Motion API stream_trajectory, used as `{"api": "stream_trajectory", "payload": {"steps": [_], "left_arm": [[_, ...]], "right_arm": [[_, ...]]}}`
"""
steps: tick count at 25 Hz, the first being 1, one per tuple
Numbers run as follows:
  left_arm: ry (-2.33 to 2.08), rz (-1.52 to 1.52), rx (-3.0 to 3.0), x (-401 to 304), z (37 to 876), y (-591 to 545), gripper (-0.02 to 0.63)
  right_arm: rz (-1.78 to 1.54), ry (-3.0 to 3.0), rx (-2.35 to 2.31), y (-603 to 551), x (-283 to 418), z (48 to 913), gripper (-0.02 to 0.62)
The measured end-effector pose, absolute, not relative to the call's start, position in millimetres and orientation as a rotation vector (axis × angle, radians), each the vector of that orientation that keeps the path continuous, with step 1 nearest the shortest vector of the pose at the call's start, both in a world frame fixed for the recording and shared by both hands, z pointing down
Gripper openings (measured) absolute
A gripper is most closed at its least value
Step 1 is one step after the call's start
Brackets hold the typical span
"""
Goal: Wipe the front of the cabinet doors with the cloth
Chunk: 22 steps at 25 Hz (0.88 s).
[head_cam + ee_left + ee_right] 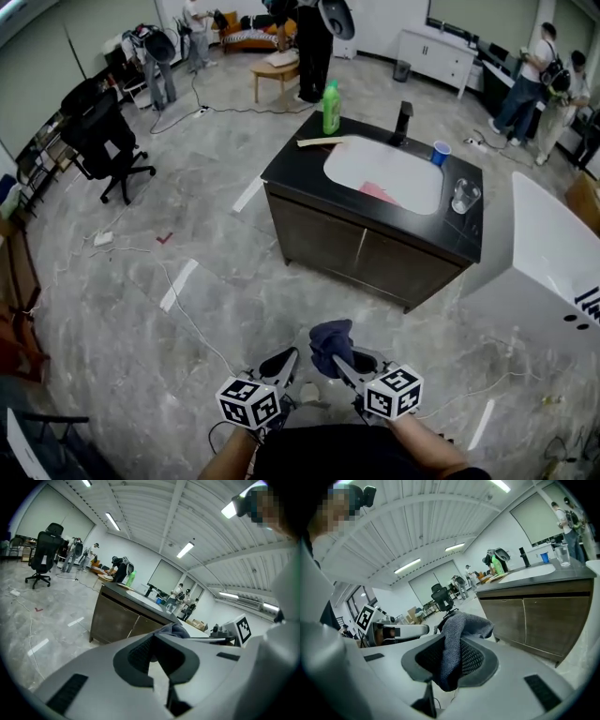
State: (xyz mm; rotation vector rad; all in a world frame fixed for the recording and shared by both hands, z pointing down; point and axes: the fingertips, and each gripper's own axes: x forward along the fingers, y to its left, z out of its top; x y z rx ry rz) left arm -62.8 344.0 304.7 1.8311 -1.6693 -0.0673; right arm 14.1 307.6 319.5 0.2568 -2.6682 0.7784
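Observation:
A dark cabinet with a black top and a white sink stands mid-floor, its two door fronts (361,253) facing me, about a metre off. In the right gripper view the doors (539,618) fill the right side; in the left gripper view they (119,620) lie ahead. My right gripper (349,366) is shut on a dark blue-grey cloth (330,343), which bunches up above the jaws (461,625). My left gripper (283,364) hangs beside it, shut and empty (153,637). The cloth (176,630) peeks over its right jaw. Both are held low, near my body.
On the counter stand a green bottle (331,108), a black faucet (403,122), a blue cup (441,153) and a glass (464,195). A white unit (553,253) stands right of the cabinet. An office chair (98,136) is far left. Cables cross the floor; people stand at the back.

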Motion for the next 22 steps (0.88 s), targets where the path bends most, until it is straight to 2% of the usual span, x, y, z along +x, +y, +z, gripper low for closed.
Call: {"api": "stream_trajectory", "payload": {"steps": [11,22], "left_arm": [[-1.617,-0.023,1.877,-120.3,324.2,315.6,0.008],[-1.716,-0.024,1.826,-206.2,318.4,222.8,0.008]], "right_arm": [[0.745,-2.612,0.230,279.6,-62.3,330.9,0.089],[0.746,-2.613,0.116,196.4,-144.8,350.4,0.089]]}}
